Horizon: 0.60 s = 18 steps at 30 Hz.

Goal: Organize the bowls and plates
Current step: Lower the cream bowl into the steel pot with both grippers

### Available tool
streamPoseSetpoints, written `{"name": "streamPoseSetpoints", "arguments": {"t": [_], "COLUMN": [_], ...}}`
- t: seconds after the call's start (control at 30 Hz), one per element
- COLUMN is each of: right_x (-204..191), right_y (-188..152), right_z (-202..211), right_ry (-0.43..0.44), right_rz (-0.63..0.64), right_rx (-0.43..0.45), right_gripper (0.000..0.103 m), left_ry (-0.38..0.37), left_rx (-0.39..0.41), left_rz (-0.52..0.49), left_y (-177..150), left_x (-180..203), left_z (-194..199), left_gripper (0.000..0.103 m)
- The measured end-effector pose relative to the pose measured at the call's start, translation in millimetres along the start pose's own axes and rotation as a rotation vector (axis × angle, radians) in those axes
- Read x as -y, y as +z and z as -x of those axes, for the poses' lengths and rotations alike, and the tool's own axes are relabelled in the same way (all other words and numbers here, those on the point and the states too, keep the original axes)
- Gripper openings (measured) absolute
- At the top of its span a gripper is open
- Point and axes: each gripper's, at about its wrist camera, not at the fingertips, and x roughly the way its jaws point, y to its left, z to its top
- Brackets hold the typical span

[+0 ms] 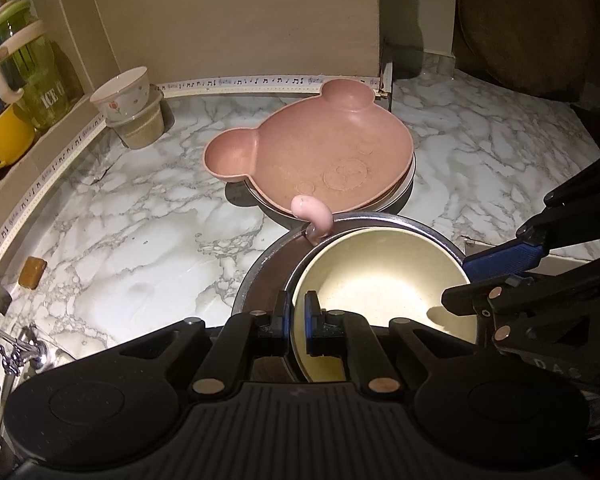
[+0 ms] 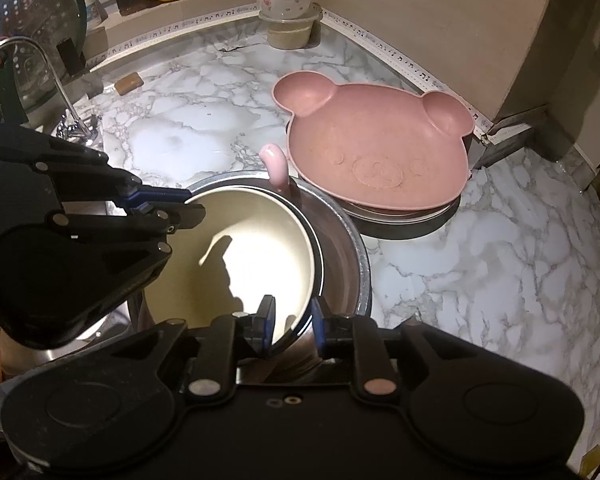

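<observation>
The left tool [image 1: 298,312] is showing a matte black ribbed body, round side housings, silvery and copper rivets and blue finger pads [image 1: 311,310]. The right tool [image 2: 290,320] is wearing the same black shell, blue pads and rivets.

A yellow mug [image 1: 4,138] and a green iced-tea jar [image 1: 32,76] stand on the ledge along the marble counter's [image 1: 140,248] back edge. A brown soap bar [image 1: 33,273] lies near the faucet [image 2: 40,80].
</observation>
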Motion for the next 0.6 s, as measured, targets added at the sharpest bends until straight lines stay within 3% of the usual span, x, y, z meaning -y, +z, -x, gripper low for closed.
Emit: {"name": "streamPoseSetpoints", "arguments": {"t": [0.6], "right_x": [16.3], "right_y": [-3.7], "right_z": [26.1], "right_ry": [0.112], "right_rz": [-0.039], "right_rx": [0.101], "right_gripper": [0.038], "left_ry": [-0.056], "left_rx": [-0.009], "left_rz": [0.056], "left_y": [-1.4], "left_x": [-6.5], "left_z": [22.4], "left_gripper": [0.007]}}
